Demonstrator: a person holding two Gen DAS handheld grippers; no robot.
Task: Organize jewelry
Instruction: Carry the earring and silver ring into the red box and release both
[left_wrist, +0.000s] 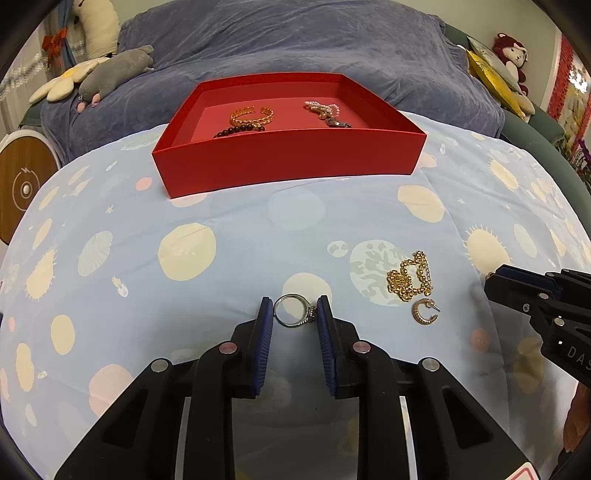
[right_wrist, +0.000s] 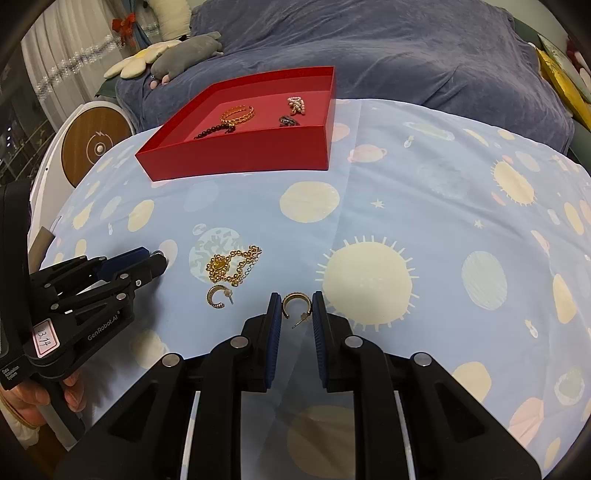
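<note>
The left tongs (left_wrist: 294, 312) pinched the silver ring (left_wrist: 294, 311), and the right tongs (right_wrist: 297, 308) pinched a gold earring (right_wrist: 296, 305). Both looked meant for the red box (left_wrist: 288, 162) at the upper middle, where other jewelry lay.

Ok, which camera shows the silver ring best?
The left wrist view. There the ring sits right between the left gripper fingertips, with its whole band and stone setting visible. In the right wrist view only a sliver of the ring peeks out at the left gripper's tip.
</note>
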